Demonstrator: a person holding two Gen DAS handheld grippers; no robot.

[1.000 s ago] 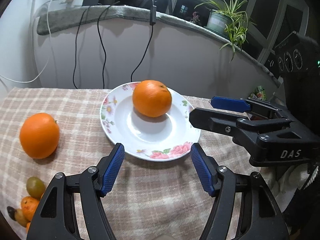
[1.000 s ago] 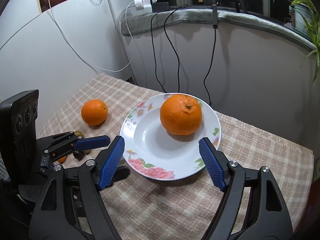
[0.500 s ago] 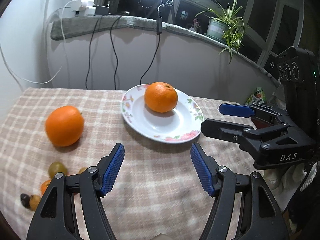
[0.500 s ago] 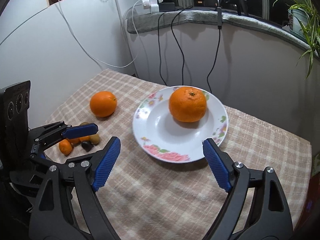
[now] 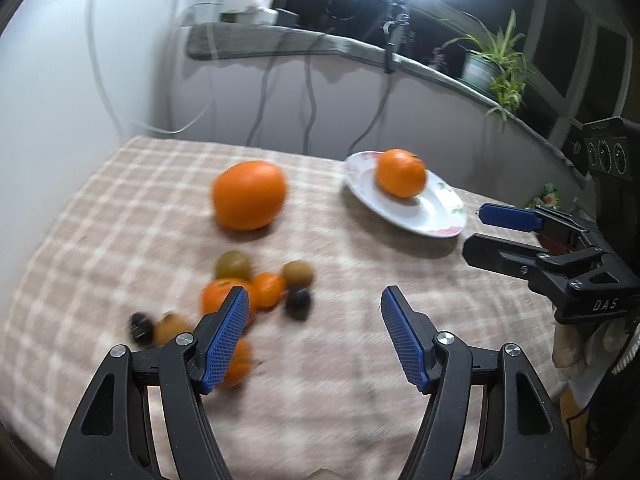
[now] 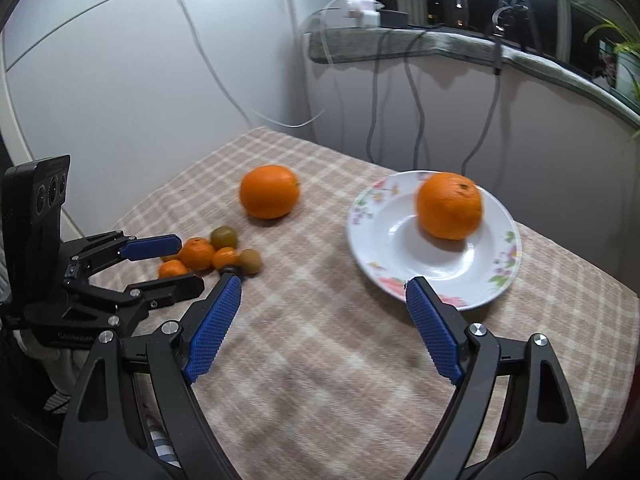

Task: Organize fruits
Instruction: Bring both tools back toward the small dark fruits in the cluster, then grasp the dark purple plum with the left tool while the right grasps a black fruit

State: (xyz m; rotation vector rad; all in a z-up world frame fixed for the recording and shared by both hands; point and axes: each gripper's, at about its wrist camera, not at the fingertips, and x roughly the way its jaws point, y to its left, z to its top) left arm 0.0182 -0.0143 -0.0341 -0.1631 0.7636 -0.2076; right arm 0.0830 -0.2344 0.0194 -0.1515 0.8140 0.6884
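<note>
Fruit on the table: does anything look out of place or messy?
Only one orange sits on the plate. Another orange lies loose on the cloth, and small fruits are scattered in a heap. Nothing looks spilled or damaged.

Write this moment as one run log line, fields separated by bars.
left gripper: open, empty | right gripper: open, empty | plate: one orange | cloth: one orange, small fruits

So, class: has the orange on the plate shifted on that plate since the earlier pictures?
No. The orange sits on the far side of the plate, as before; only the cameras moved.
</note>
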